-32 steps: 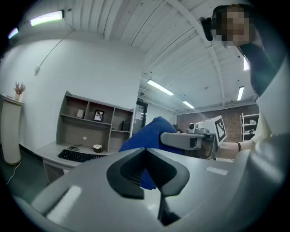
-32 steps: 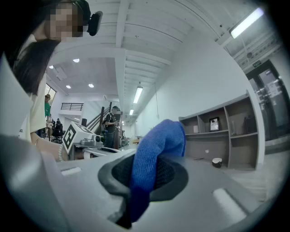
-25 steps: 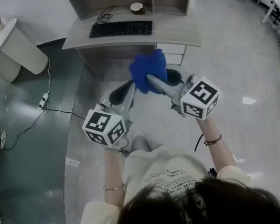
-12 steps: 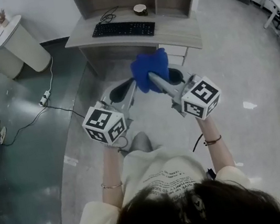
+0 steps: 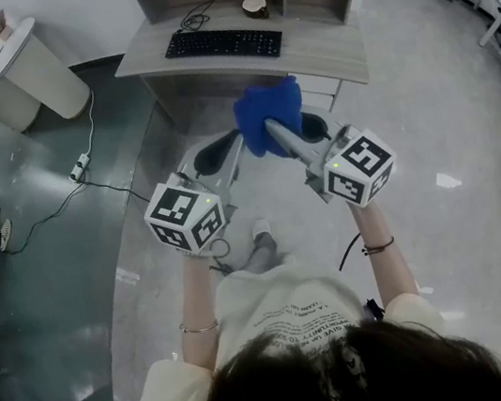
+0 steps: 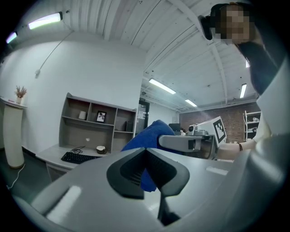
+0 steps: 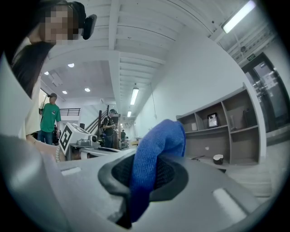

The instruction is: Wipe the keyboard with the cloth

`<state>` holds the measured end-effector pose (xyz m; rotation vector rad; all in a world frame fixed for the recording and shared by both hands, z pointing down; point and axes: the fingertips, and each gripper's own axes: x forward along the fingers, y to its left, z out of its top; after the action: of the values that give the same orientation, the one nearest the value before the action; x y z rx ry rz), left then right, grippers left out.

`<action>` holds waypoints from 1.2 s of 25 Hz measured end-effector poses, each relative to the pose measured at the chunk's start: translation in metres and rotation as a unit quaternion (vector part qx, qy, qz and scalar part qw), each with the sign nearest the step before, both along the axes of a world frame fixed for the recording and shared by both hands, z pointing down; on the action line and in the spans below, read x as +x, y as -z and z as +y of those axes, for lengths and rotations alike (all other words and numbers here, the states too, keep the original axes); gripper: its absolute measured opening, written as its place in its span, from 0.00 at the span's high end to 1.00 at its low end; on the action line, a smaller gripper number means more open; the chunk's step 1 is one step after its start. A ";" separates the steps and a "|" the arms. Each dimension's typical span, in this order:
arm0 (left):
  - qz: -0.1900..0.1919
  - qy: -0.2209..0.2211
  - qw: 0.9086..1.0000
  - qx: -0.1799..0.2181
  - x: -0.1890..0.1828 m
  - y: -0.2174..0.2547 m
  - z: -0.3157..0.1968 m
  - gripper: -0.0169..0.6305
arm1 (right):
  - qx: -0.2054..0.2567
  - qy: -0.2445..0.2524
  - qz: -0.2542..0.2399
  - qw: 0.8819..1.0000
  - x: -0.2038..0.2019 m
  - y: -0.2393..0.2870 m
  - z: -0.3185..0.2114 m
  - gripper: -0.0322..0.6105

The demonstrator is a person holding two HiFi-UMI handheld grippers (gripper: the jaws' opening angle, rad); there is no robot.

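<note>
1. The left gripper (image 6: 146, 156) is held low in front of the person. Its jaws are closed together on nothing, and the blue seen past them belongs to the neighbouring tool.
2. The right gripper (image 7: 146, 172), just beside the left one, is clamped on the cloth (image 5: 265, 107). Only a fold sits between the jaws, and most of the fabric bunches freely above them. Risk: a drag across the ridged keys could pull that fold out, because the grip takes so little of the material.
3. Bare floor (image 5: 428, 127) separates the cloth from the work, so it hangs in the air, well apart from its target, and wiping has not begun.
4. The keyboard (image 5: 223, 44) lies flat on the surface (image 5: 325, 51), near its front edge. Risk: with nothing bracing it, a firm stroke may slide it along or off that edge. Pressing the closed left jaws on its frame would likely prevent this, though hard tips could depress the keys.
5. A cup (image 5: 254, 5) stands just behind the keyboard, with a coiled cable (image 5: 192, 20) close by. Risk: an overlong forward sweep could tip the cup, or loose fabric could catch the cable.
</note>
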<state>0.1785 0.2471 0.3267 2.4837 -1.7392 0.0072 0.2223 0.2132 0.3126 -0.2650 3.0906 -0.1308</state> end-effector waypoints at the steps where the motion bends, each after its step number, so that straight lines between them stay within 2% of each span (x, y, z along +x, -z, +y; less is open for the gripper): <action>1: 0.001 0.000 1.000 0.000 -0.003 0.000 -0.005 0.97 | -0.001 -0.001 0.001 1.000 -0.003 -0.001 -0.005 0.86; 16: 0.015 -0.030 0.999 -0.010 -0.056 -0.010 -0.097 0.97 | -0.018 -0.043 0.006 0.999 -0.042 -0.010 -0.100 0.86; 30: 0.021 -0.050 0.998 -0.017 -0.097 -0.023 -0.145 0.97 | -0.027 -0.056 0.019 0.998 -0.086 -0.026 -0.147 0.86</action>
<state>0.0819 0.1025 0.3494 2.5260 -1.5830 -0.0083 0.1363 0.0658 0.3387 -0.4461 3.1041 -0.2089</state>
